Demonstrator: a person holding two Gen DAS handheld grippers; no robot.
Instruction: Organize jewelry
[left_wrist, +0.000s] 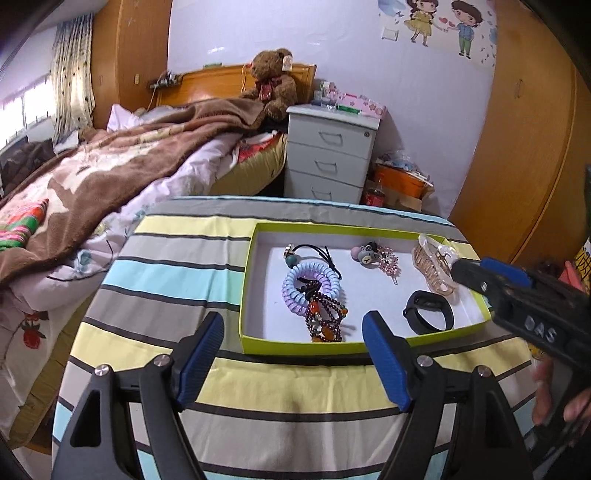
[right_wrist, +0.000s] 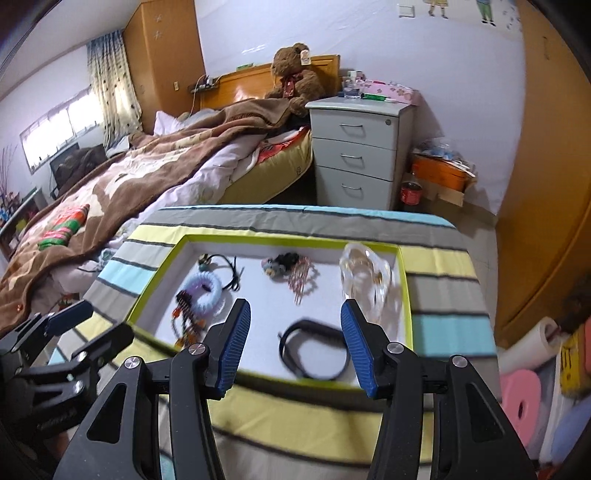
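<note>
A shallow tray with a green rim (left_wrist: 246, 295) and white floor lies on the striped table. In it are a blue-purple spiral hair tie (left_wrist: 295, 284), dark red bead bracelets (left_wrist: 327, 319), a black elastic (left_wrist: 319, 253), a bear hair tie (left_wrist: 365, 254), a pink clip (left_wrist: 389, 264), a clear claw clip (left_wrist: 434, 271) and a black wristband (left_wrist: 428, 310). My left gripper (left_wrist: 293, 316) hovers open over the tray's near edge, holding nothing. My right gripper (right_wrist: 295, 304) is open and empty above the wristband (right_wrist: 314, 350); in the left wrist view its fingertips (left_wrist: 461, 267) sit beside the claw clip.
The table wears a striped cloth (left_wrist: 166, 280). A bed with a brown blanket (left_wrist: 110, 177) lies to the left, a white drawer unit (left_wrist: 328, 158) behind, and a wooden wardrobe (left_wrist: 528, 147) to the right. A hand (left_wrist: 546, 391) holds the right gripper. Foam rolls (right_wrist: 524, 398) are stacked at the right.
</note>
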